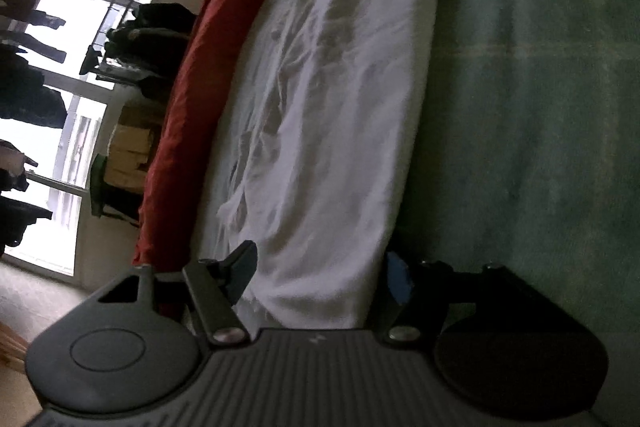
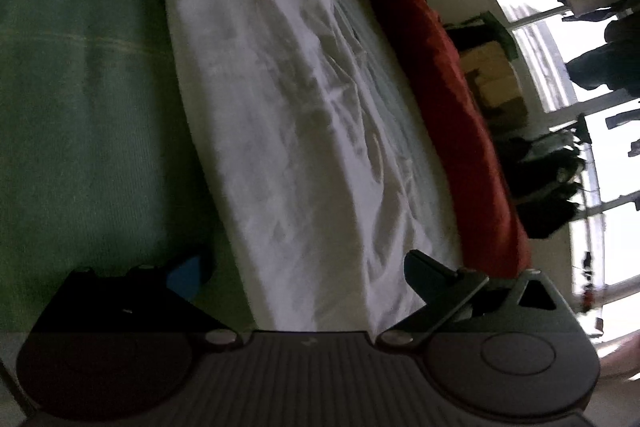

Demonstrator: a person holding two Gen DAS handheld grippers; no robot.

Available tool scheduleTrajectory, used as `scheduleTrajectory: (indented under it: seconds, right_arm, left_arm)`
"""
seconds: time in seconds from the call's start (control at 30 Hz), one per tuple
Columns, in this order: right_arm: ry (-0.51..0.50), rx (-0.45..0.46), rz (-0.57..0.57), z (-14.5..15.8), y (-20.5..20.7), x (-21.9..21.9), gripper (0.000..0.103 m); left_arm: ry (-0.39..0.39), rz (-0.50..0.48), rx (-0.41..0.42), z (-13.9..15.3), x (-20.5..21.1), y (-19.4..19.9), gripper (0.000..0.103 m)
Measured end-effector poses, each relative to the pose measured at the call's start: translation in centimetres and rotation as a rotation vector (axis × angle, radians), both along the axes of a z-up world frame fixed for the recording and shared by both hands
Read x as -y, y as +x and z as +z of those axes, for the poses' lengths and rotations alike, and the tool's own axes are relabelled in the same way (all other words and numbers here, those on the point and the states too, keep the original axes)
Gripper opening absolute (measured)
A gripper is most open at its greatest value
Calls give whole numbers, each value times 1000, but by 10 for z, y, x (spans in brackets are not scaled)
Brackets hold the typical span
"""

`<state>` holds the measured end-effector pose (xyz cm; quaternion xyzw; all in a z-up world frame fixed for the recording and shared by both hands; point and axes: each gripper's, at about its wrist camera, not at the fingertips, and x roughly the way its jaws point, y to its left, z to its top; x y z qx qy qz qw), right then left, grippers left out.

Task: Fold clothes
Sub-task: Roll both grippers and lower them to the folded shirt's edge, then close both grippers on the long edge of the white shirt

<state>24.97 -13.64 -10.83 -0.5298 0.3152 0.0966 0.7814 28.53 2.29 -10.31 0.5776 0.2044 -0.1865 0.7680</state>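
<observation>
A long, wrinkled white cotton garment (image 1: 320, 99) (image 2: 304, 131) lies on the green woven bedcover (image 1: 540, 107) (image 2: 80, 107), its long axis running straight away from both cameras, beside a red fabric strip (image 1: 192, 99) (image 2: 440, 67). The left gripper (image 1: 320, 279) and the right gripper (image 2: 304, 279) each straddle a near end, fingers spread wide apart.

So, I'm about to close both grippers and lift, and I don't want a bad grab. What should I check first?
1. Left gripper open around the white garment: ok.
2. Right gripper open around the same garment: ok.
3. Cloth deep enough between the fingers: ok in both views.
4. Green blanket free of the fingers: cannot tell.
5. Red fabric clear of the grip: ok.
6. Garment smooth: not ok, wrinkled.
</observation>
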Motion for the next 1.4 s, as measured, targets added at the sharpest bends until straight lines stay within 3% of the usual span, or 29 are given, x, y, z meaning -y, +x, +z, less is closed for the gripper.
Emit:
scheduleTrajectory:
  seconds: [0.1, 0.2, 0.3, 0.43, 0.6, 0.67, 0.87, 0.97, 1.13, 1.23, 1.4]
  right_arm:
    - [-64, 49, 10, -5, 7, -30, 103]
    - [-59, 63, 26, -6, 22, -60, 103]
    - [-34, 62, 28, -5, 24, -54, 103]
    - [-1, 62, 31, -5, 28, -45, 103]
    - [-32, 73, 10, -5, 11, 11, 103]
    - [3, 71, 17, -1, 12, 22, 103]
    - [33, 121, 100, -6, 40, -15, 103]
    - [63, 116, 94, -4, 38, -8, 103]
    - [13, 111, 27, -6, 24, 26, 103]
    - [-8, 102, 39, -10, 26, 24, 103]
    - [-46, 87, 71, -15, 31, 18, 101]
  left_arm:
    - [-67, -11, 13, 1, 12, 7, 68]
    - [-121, -20, 19, 2, 25, 14, 68]
    - [-140, -39, 30, 2, 24, 11, 70]
    - [-97, -2, 59, -1, 10, 10, 70]
    - [-60, 65, 85, -3, 11, 5, 70]
    - [-59, 86, 89, -3, 21, 8, 68]
    - [-93, 100, 89, -2, 49, 22, 69]
    - [-84, 93, 99, -3, 40, 21, 70]
    - [-37, 81, 119, -10, 30, 17, 69]
    - [-9, 59, 136, -16, 32, 12, 61]
    - [34, 13, 151, -28, 36, 2, 36]
